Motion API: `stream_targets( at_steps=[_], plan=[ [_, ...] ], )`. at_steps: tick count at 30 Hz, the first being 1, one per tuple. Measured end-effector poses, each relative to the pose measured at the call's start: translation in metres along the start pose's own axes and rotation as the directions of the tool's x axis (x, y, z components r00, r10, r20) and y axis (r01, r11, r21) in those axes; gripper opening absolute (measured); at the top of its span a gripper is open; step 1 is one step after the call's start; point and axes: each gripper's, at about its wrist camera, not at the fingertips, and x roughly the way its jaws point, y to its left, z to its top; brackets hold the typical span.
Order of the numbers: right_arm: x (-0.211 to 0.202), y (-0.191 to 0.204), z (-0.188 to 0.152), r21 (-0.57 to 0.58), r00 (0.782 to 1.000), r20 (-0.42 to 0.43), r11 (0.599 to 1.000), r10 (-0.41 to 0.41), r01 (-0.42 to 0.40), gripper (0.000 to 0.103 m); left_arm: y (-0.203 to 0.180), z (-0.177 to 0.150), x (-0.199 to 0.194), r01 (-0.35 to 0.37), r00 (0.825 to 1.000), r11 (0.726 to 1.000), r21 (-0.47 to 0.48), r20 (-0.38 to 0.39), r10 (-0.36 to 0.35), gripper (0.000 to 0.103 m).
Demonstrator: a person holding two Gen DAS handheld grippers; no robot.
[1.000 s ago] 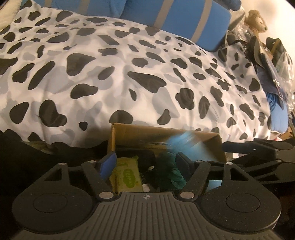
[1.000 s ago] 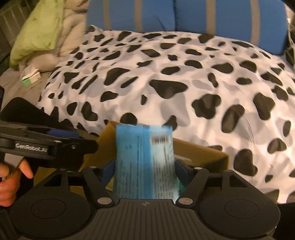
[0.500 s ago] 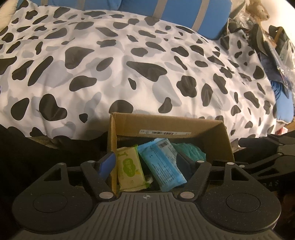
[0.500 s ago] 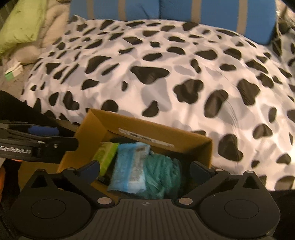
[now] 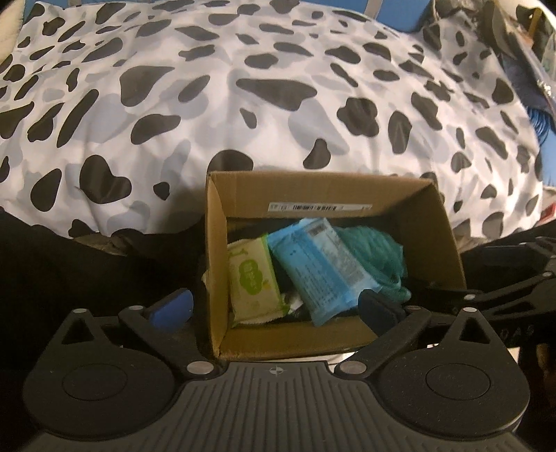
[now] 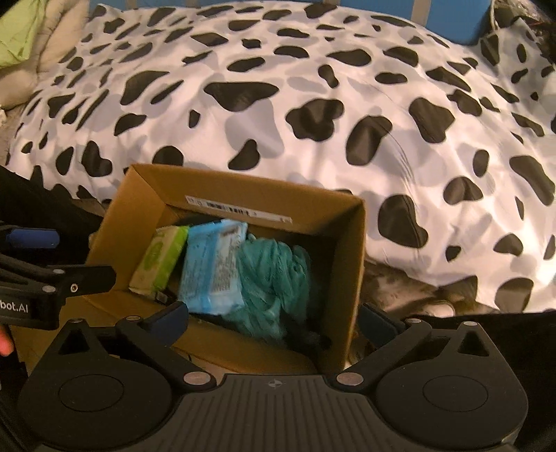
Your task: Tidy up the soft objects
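Note:
An open cardboard box (image 5: 441, 243) (image 6: 243, 194) stands against the bed's edge. Inside lie a green wipes pack (image 5: 252, 281) (image 6: 160, 259), a blue tissue pack (image 5: 319, 267) (image 6: 212, 267) and a teal cloth (image 5: 378, 257) (image 6: 274, 278). My left gripper (image 5: 274, 308) hovers over the box's near left corner. Its jaws are opening, the pads touch nothing, and the box's left wall stands between them. My right gripper (image 6: 274, 320) is open above the box's near right side, holding nothing.
A cow-spotted duvet (image 5: 243, 104) (image 6: 312, 104) covers the bed behind the box. Blue pillows (image 6: 451, 21) line the far edge, with a green cushion (image 6: 10, 38) at the far left. Dark fabric (image 5: 87, 271) lies left of the box.
My right gripper opened and let go of the blue pack, which now lies in the box. The left jaws have spread wider. Both grippers tipped down toward the box.

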Motion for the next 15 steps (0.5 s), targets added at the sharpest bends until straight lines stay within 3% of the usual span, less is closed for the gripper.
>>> stream_targets(
  at_steps=[15],
  plan=[
    [0.019, -0.008, -0.002, 0.042, 0.991, -0.114, 0.997, -0.066, 0.071, 0.103, -0.005, 0.002, 0.028, -0.118, 0.984, 0.992, 0.033, -0.128, 0.121, 0.103]
  ],
)
